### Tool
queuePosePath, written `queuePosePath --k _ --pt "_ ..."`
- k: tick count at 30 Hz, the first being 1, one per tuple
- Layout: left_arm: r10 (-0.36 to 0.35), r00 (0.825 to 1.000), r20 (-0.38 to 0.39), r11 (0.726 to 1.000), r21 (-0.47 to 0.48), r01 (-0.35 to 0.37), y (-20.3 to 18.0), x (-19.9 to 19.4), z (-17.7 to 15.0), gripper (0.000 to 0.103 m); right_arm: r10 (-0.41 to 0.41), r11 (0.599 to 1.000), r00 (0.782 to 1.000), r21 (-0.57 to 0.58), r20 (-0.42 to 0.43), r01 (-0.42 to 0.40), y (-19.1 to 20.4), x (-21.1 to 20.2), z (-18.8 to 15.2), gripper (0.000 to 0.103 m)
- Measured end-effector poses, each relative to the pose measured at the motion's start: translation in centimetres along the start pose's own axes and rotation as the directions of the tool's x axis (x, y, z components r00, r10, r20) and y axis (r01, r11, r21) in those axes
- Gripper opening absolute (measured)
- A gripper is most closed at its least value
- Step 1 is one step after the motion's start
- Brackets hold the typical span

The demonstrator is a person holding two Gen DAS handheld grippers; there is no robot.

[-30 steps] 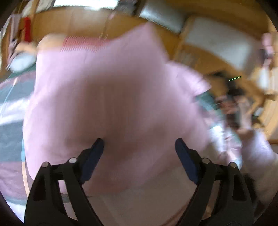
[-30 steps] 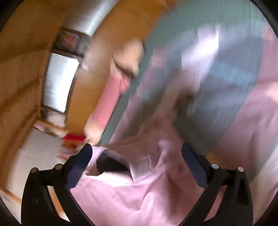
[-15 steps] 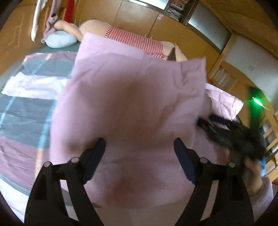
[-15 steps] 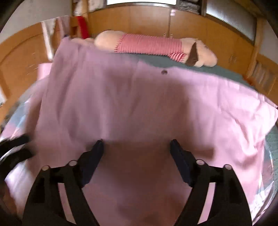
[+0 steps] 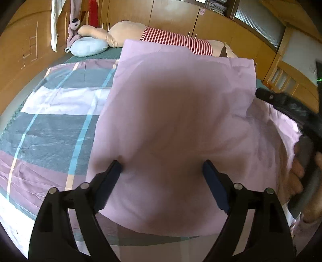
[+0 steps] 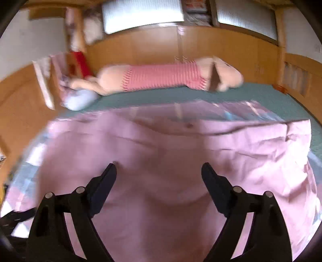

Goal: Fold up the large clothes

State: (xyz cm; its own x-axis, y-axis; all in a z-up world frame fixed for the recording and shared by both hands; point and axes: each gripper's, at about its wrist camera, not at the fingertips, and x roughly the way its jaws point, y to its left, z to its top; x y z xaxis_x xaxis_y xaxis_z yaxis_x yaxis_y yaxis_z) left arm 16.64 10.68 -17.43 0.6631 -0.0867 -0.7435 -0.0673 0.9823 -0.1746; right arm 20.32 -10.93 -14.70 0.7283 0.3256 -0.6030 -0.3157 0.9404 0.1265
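Observation:
A large pink garment [image 5: 181, 110] lies spread on the bed, one layer folded over another. My left gripper [image 5: 162, 164] hovers over its near part, the jaws wide and still opening, pads clear of the cloth. In the right wrist view the same pink garment [image 6: 181, 151] fills the lower half, and my right gripper [image 6: 159, 166] stands open above it with nothing pinched. In the left wrist view the right gripper [image 5: 291, 108] shows at the right edge, held by a hand [image 5: 297, 169].
The bed has a checked grey, lilac and white cover [image 5: 50, 121]. A long plush toy in a red-striped shirt [image 5: 173, 40] and a pale blue cushion [image 5: 88, 47] lie along the far side. Wooden cupboards [image 5: 171, 16] stand behind the bed.
The pink garment, blurred and in motion a second ago, has settled flat on the bed. The right gripper has swung and rolled round to face across it. Left jaws have widened slightly.

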Motion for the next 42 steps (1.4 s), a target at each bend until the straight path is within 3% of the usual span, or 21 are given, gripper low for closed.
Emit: queuePosePath --k 1,2,4,7,9,10,11,13,18,22,25,27,28,29,31,33,34,36,38,39,42 --pt "0.005 1.000 -0.003 1.000 0.008 -0.005 0.0 0.2 -0.2 0.086 0.033 0.999 0.998 -0.032 -0.052 -0.035 1.1 0.9 -0.1 0.085" --pt "0.011 1.000 -0.004 1.000 0.013 -0.011 0.0 0.4 -0.3 0.086 0.028 0.998 0.997 -0.052 -0.072 -0.032 1.4 1.7 -0.2 0.076" --pt "0.021 1.000 -0.005 0.999 0.026 -0.021 -0.2 0.7 -0.1 0.087 -0.049 0.995 0.995 -0.093 -0.086 0.041 1.6 3.5 -0.2 0.063" --pt "0.032 0.999 -0.002 0.998 0.051 -0.032 -0.1 0.8 0.0 0.088 -0.090 0.996 0.989 -0.032 -0.114 0.087 -0.8 6.1 1.1 0.063" --pt "0.038 0.999 0.000 0.997 0.060 -0.038 0.0 0.8 -0.1 0.089 -0.121 0.992 0.988 0.035 -0.097 0.125 -2.9 7.1 2.4 0.064" --pt "0.039 0.999 0.001 0.997 0.062 -0.039 0.0 0.8 -0.1 0.089 -0.144 0.987 0.985 0.057 -0.096 0.150 -4.1 7.4 2.9 0.070" --pt "0.040 0.999 0.005 0.997 0.064 -0.040 0.0 0.7 0.0 0.090 -0.166 0.981 0.981 0.080 -0.103 0.175 -5.5 7.8 3.3 0.084" --pt "0.044 0.999 0.012 0.997 0.070 -0.045 0.0 0.5 0.0 0.090 -0.178 0.975 0.980 0.116 -0.088 0.187 -6.9 7.4 3.3 0.093" --pt "0.037 0.998 0.055 0.994 0.096 -0.042 -0.8 -0.3 -0.1 0.090 -0.010 0.996 0.998 0.091 0.068 0.004 -6.9 1.2 2.2 0.094" --pt "0.060 0.996 0.060 0.987 0.143 -0.068 -1.8 0.0 -0.5 0.090 -0.168 0.986 0.986 0.008 0.014 0.168 -9.2 0.3 1.2 0.094" --pt "0.069 0.996 0.051 0.985 0.153 -0.076 -2.0 0.5 -0.8 0.090 -0.447 0.894 0.894 0.013 -0.034 0.447 -15.3 1.5 0.4 0.091" --pt "0.062 0.997 0.047 0.987 0.147 -0.068 -1.9 0.6 -0.7 0.090 -0.586 0.804 0.806 0.061 -0.088 0.591 -21.0 1.9 -0.4 0.091" --pt "0.060 0.997 0.048 0.987 0.144 -0.066 -1.8 0.6 -0.7 0.090 -0.653 0.738 0.745 0.108 -0.137 0.666 -24.2 1.8 -1.1 0.092" --pt "0.060 0.997 0.049 0.988 0.142 -0.066 -1.8 0.6 -0.6 0.091 -0.632 0.739 0.758 0.170 -0.163 0.652 -26.4 1.4 -1.8 0.102" --pt "0.062 0.997 0.053 0.987 0.144 -0.069 -1.8 0.5 -0.6 0.092 -0.582 0.746 0.790 0.263 -0.191 0.612 -28.4 0.7 -2.5 0.102" --pt "0.074 0.996 0.056 0.985 0.149 -0.081 -1.8 0.6 -0.6 0.092 -0.606 0.737 0.783 0.273 -0.137 0.618 -27.3 -0.7 -2.5 0.101" --pt "0.078 0.995 0.060 0.985 0.152 -0.086 -1.9 0.6 -0.6 0.092 -0.613 0.749 0.788 0.275 -0.060 0.603 -25.6 -2.0 -2.2 0.098" --pt "0.086 0.994 0.062 0.982 0.165 -0.095 -2.2 0.7 -0.7 0.092 -0.534 0.821 0.845 0.260 0.035 0.508 -22.8 -3.5 -1.8 0.098" --pt "0.089 0.994 0.059 0.980 0.172 -0.098 -2.3 0.8 -0.8 0.092 -0.478 0.867 0.877 0.182 0.042 0.464 -20.2 -4.0 -1.8 0.098" --pt "0.089 0.994 0.056 0.981 0.170 -0.097 -2.2 0.8 -0.8 0.092 -0.484 0.870 0.875 0.109 0.012 0.480 -19.3 -3.3 -2.1 0.098" --pt "0.082 0.996 0.046 0.983 0.160 -0.088 -2.0 1.0 -0.8 0.092 -0.612 0.789 0.785 0.002 -0.093 0.615 -21.1 -0.9 -3.2 0.098"
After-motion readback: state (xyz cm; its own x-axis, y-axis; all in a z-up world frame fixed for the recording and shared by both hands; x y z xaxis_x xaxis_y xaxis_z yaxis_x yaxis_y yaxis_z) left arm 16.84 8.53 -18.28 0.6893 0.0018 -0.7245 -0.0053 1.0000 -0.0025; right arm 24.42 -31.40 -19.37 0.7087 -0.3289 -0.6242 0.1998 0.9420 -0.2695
